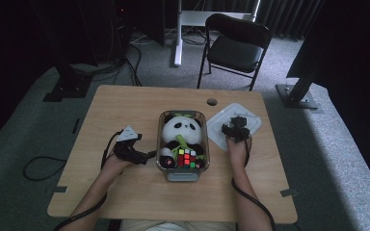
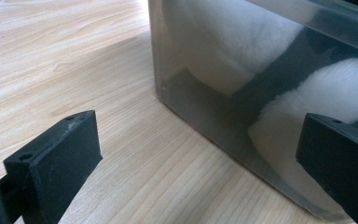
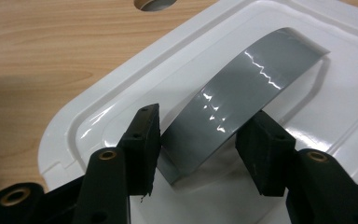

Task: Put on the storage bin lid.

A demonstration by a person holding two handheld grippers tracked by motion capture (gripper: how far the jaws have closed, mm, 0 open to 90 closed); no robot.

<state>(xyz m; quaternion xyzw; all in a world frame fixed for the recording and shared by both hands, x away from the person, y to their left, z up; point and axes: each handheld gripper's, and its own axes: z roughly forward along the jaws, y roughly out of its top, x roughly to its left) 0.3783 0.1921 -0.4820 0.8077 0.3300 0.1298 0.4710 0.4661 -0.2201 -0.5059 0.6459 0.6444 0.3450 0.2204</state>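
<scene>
A clear plastic box (image 1: 160, 139) stands mid-table with a panda plush (image 1: 181, 129) and a colour cube (image 1: 187, 158) inside. My left gripper (image 1: 150, 155) rests on the table at the box's left wall, jaws open. In the left gripper view, the gripper (image 2: 200, 154) faces the box's clear wall (image 2: 205, 93), and the plush's white fur (image 2: 317, 93) shows through it. The white lid (image 1: 250, 120) lies flat to the right of the box. My right gripper (image 1: 236, 126) is down on the lid. In the right gripper view, its pads (image 3: 198, 140) grip the sides of the lid's arched grey strap handle (image 3: 242, 84).
A round cable hole (image 1: 212, 102) sits in the wooden table (image 1: 125, 106) behind the box. A black folding chair (image 1: 236, 45) stands on the floor beyond the far edge. Cables trail from both grippers towards the near edge.
</scene>
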